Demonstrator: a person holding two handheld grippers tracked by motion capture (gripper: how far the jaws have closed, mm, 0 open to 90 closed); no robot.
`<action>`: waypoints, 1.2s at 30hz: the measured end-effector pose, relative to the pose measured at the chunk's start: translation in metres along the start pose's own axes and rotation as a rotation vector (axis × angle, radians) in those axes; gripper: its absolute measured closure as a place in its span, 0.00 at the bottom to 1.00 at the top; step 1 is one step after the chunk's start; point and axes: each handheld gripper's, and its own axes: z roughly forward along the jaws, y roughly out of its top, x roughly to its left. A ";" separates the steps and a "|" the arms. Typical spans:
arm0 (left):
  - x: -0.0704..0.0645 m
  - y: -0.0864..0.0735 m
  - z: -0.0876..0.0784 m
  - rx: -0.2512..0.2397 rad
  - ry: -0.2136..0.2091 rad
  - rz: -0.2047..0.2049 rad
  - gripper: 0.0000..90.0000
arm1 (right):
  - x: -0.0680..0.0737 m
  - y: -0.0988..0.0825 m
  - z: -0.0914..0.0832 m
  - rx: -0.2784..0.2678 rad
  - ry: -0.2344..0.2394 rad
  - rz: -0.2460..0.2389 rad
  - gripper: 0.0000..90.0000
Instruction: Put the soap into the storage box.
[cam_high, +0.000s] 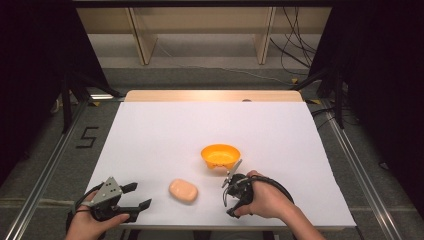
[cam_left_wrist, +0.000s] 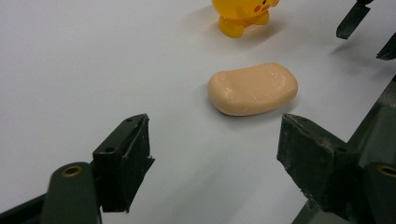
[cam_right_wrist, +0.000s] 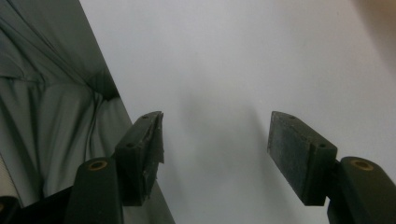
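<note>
Peach soap bar (cam_high: 183, 190) lies low centre, below an orange bowl (cam_high: 220, 155).
Left gripper (cam_high: 137, 196) and right gripper (cam_high: 226, 194) both gape wide, empty.

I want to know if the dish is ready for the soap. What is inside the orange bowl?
The orange bowl looks empty in the high view: only its orange inner surface shows. The near wall hides part of the bottom.
</note>
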 end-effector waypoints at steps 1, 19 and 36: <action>0.000 0.000 0.000 0.002 0.001 0.000 0.28 | 0.000 0.002 0.000 0.002 -0.004 0.002 0.41; -0.002 -0.001 0.001 0.009 -0.008 -0.023 0.28 | 0.003 0.046 0.001 0.039 0.003 -0.079 0.38; -0.002 0.000 0.000 0.016 -0.012 0.002 0.28 | 0.008 0.089 0.023 0.076 0.024 -0.097 0.35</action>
